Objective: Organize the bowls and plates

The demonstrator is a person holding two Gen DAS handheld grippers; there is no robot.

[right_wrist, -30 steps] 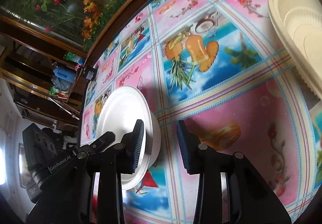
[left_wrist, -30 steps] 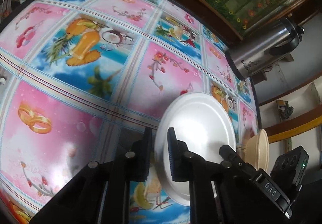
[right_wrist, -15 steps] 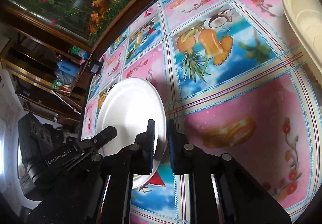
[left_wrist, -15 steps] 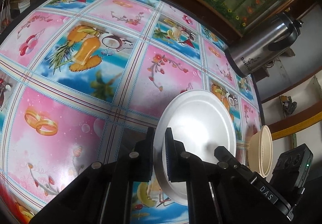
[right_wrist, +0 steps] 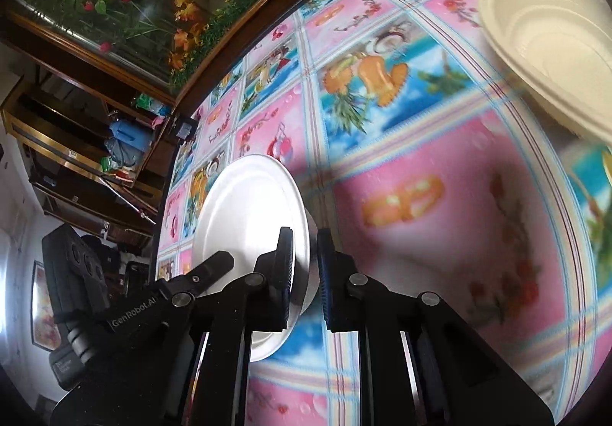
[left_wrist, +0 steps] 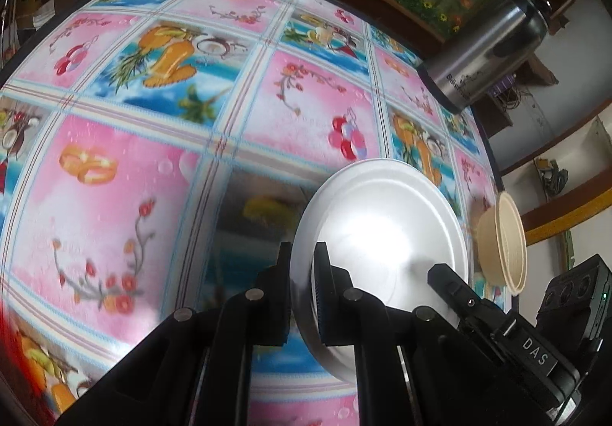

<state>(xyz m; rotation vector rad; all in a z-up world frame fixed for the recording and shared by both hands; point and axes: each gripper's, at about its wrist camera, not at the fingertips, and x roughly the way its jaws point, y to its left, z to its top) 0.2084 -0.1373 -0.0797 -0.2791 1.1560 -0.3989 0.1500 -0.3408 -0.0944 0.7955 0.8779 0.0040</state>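
1. Since a second ago, both claws have closed on the white plate (left_wrist: 382, 234), which was sitting between their open fingers, and the bench pattern is now sliding past under it with some blur.
2. The left claw (left_wrist: 302, 292) is clenching the plate's near rim, one finger on each face of the rim.
3. The right claw (right_wrist: 306, 265) is gripping the opposite edge of the same plate (right_wrist: 248, 223), its fingers pinching the rim in the same way.
4. The plate is sitting tilted between the two claws, above the bench (left_wrist: 153, 158) with its pink and blue fruit-print cover; whether its far edge is touching the cover I cannot tell.
5. A cream bowl (left_wrist: 505, 238) is standing near the plate toward the bench edge, apart from it.
6. In the right wrist view the cream bowl (right_wrist: 554, 43) is appearing large at the upper right.
7. A steel flask (left_wrist: 485, 47) is standing at the far side of the bench, well apart from the plate.
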